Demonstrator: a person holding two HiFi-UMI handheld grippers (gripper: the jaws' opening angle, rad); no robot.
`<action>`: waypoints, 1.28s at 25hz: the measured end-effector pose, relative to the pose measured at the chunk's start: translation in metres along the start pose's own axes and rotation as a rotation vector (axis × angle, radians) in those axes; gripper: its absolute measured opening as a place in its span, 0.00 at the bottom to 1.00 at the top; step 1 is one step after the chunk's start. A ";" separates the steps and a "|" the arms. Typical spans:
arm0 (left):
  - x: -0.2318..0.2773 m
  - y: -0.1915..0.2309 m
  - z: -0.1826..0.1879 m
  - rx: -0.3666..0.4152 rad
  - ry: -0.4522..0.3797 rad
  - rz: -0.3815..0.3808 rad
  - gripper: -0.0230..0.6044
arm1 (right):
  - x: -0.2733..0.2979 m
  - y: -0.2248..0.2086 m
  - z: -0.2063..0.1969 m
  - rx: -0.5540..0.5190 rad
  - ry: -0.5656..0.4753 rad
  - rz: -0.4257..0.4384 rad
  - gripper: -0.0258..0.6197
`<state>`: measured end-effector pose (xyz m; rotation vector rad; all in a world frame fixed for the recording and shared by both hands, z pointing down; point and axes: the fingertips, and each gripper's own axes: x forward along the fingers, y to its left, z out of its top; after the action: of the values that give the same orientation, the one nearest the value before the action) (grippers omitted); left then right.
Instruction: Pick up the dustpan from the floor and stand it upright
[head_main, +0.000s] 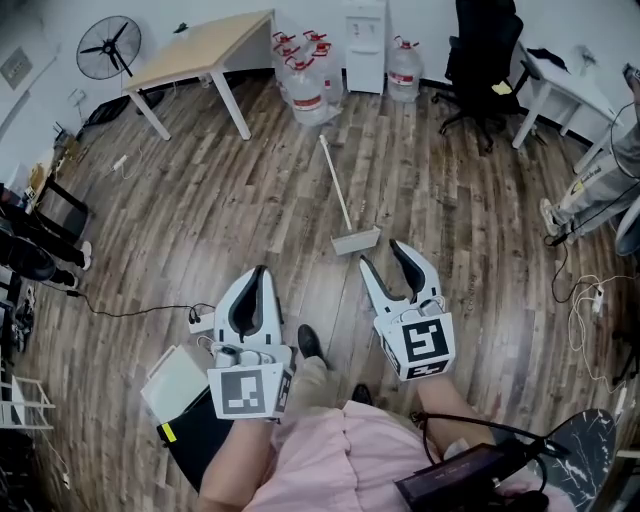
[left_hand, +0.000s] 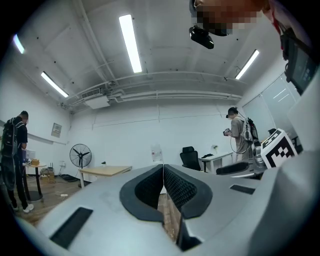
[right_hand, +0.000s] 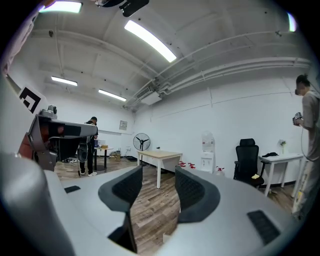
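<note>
grey long-handled plastic dustpan (head_main: 357, 241), frame centre: probably light, stiff; grasp handle | left gripper (head_main: 262, 273) pressed together | right gripper (head_main: 382, 254) spread, empty

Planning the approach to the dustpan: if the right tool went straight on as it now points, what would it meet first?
Likely the wooden table, far off: the right tool, open, points level across the room, and the dustpan lies on the floor below that line. Depth is unclear.
</note>
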<state>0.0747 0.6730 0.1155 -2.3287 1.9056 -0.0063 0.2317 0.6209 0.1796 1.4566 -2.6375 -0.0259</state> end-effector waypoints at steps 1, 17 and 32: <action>0.007 0.009 -0.005 -0.006 0.002 0.003 0.06 | 0.012 0.000 -0.002 -0.002 0.006 0.001 0.36; 0.178 0.198 -0.040 0.000 -0.024 -0.035 0.06 | 0.257 0.003 0.025 -0.009 0.002 -0.082 0.36; 0.250 0.240 -0.056 -0.012 -0.037 -0.099 0.06 | 0.329 -0.016 0.035 -0.022 -0.004 -0.158 0.34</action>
<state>-0.1140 0.3772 0.1260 -2.4113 1.7765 0.0381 0.0681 0.3327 0.1783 1.6553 -2.5101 -0.0734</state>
